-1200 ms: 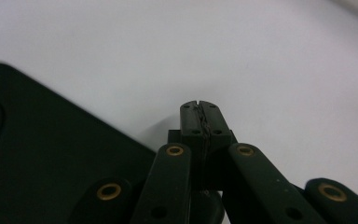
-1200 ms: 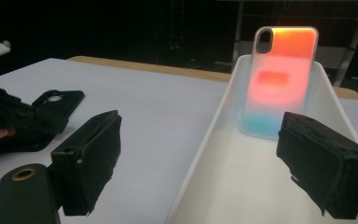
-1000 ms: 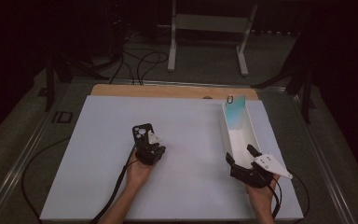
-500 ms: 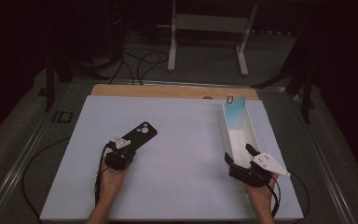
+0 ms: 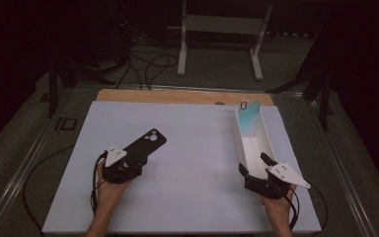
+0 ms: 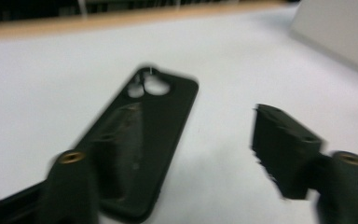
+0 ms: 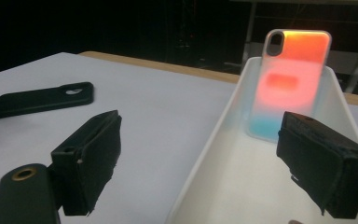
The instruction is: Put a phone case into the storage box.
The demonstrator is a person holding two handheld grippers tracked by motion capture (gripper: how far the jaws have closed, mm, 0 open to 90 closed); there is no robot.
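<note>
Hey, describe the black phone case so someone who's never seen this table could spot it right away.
Start at the white table and look to its left half, just ahead of the left gripper. The black case lies flat there, camera cutout pointing away. Unlike the colourful case leaning upright in the white tray on the right, it is matt black and lies outside the tray.

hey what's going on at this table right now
A person is working at a white table with a gripper in each hand. The left gripper has just been opening its jaws, and the black phone case lies flat on the table, one jaw over its near end, no longer gripped. The right gripper sits open at the near end of a white tray, one jaw either side of its wall. A colourful phone case leans upright against the tray's far end.
</note>
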